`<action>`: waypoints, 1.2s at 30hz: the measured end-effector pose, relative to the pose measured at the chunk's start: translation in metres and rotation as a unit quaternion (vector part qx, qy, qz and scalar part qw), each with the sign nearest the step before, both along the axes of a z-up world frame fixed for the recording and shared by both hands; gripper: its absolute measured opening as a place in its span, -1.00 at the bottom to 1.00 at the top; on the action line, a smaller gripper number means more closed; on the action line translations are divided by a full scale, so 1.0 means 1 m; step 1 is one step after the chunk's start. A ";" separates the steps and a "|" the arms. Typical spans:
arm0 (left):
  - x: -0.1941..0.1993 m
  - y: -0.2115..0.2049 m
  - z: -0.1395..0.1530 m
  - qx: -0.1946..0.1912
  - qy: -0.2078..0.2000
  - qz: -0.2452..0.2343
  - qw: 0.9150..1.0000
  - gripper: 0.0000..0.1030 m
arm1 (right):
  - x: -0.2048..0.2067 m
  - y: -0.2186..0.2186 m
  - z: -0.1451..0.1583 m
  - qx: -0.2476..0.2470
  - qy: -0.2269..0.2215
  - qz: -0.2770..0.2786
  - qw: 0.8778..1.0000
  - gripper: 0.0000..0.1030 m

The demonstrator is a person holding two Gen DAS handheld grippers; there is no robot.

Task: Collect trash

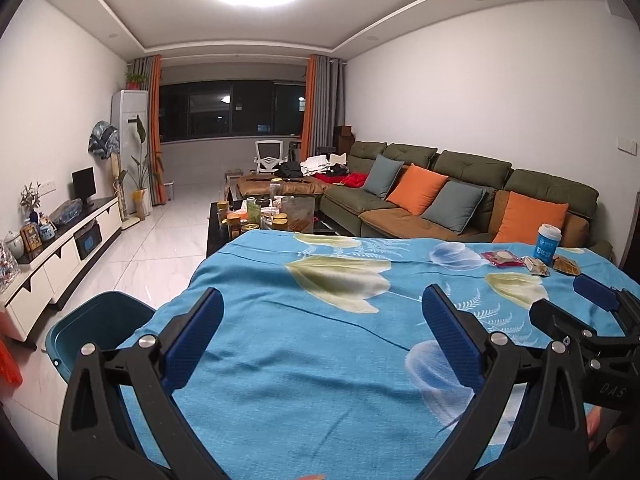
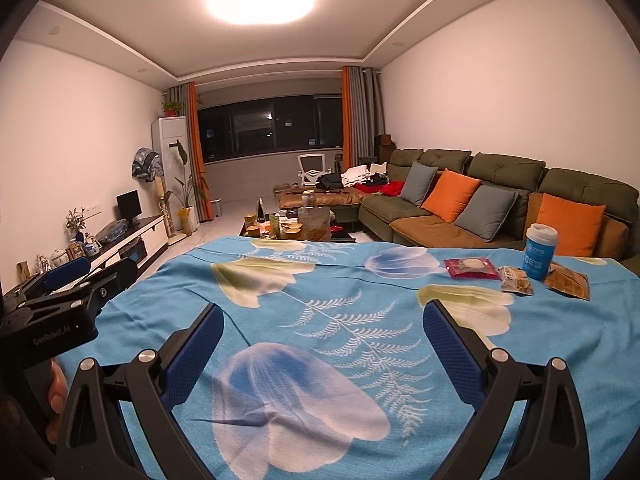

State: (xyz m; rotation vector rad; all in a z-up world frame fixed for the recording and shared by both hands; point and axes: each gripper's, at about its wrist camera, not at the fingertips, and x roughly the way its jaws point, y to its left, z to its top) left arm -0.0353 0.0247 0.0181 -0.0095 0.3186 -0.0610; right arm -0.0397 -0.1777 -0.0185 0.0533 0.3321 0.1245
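Note:
A table under a blue floral cloth [image 2: 340,320] fills the foreground. At its far right lie a red snack packet [image 2: 471,268], a grey-brown wrapper [image 2: 517,280], an orange-brown wrapper [image 2: 570,282] and a blue cup with a white lid [image 2: 539,252]. They also show in the left wrist view: red packet [image 1: 503,258], cup [image 1: 547,243]. My left gripper [image 1: 322,312] is open and empty above the cloth. My right gripper [image 2: 323,326] is open and empty, well short of the trash. Each gripper shows at the edge of the other's view.
A teal bin or basin [image 1: 92,328] stands on the floor left of the table. Beyond are a cluttered coffee table [image 2: 296,226], a green sofa with cushions [image 2: 480,200], and a TV cabinet [image 1: 60,252] along the left wall.

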 end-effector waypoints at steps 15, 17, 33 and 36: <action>-0.006 -0.008 0.002 0.005 -0.019 -0.002 1.000 0.89 | -0.011 -0.005 0.008 -0.002 -0.023 -0.022 1.000 0.87; -0.005 -0.009 0.002 0.006 -0.021 -0.001 1.000 0.89 | -0.012 -0.006 0.008 -0.002 -0.025 -0.024 0.999 0.87; -0.003 -0.009 0.007 0.006 -0.039 0.004 0.999 0.89 | -0.016 -0.008 0.014 -0.011 -0.042 -0.037 0.998 0.87; -0.004 -0.008 0.007 0.007 -0.040 0.006 0.999 0.89 | -0.016 -0.009 0.014 -0.012 -0.043 -0.038 0.998 0.87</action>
